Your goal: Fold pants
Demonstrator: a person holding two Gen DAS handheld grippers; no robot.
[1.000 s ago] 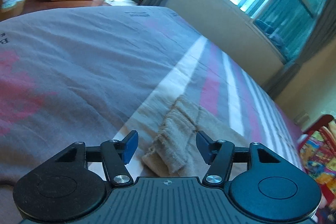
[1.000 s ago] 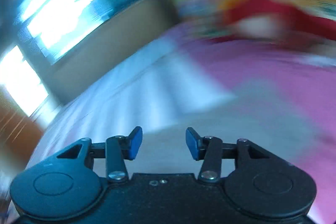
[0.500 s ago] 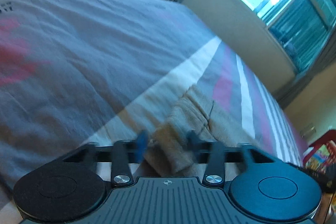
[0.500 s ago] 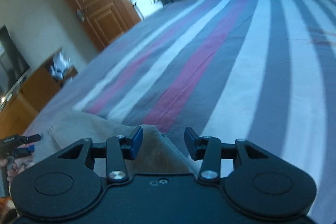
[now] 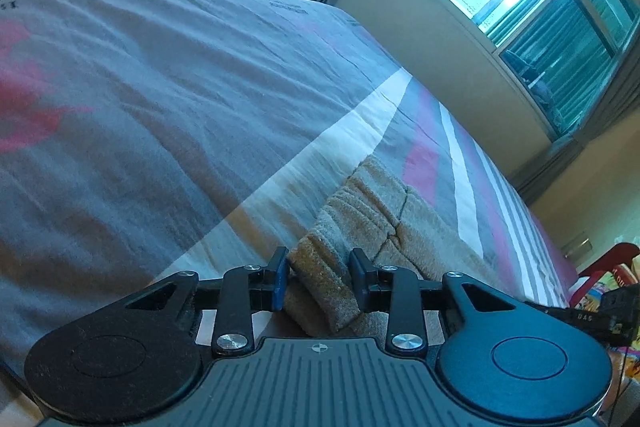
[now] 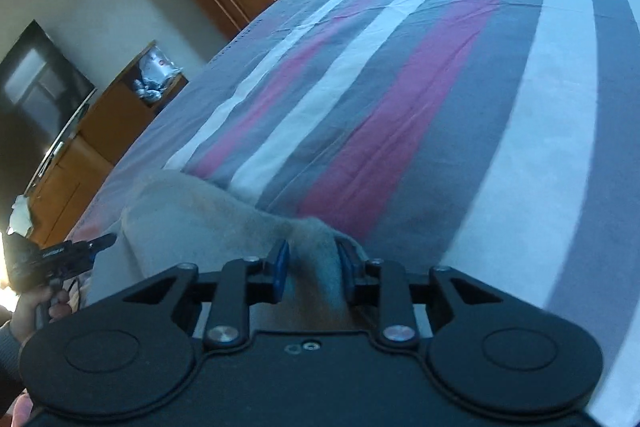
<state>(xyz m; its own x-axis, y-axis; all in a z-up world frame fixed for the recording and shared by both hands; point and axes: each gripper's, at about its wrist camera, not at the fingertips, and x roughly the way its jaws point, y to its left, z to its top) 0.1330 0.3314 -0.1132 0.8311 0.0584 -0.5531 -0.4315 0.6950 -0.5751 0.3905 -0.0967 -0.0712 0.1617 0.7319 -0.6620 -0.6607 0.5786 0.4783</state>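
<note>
Low at the near edge of the striped bed, both claws pinch the tan pants: left gripper on a bunched ridge, right gripper seemingly on a blurred fold. Bare bedspread stretches beyond.

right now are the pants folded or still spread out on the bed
Not neatly folded: the pants lie bunched on the striped bed, fabric pinched by the left gripper and right gripper.
</note>
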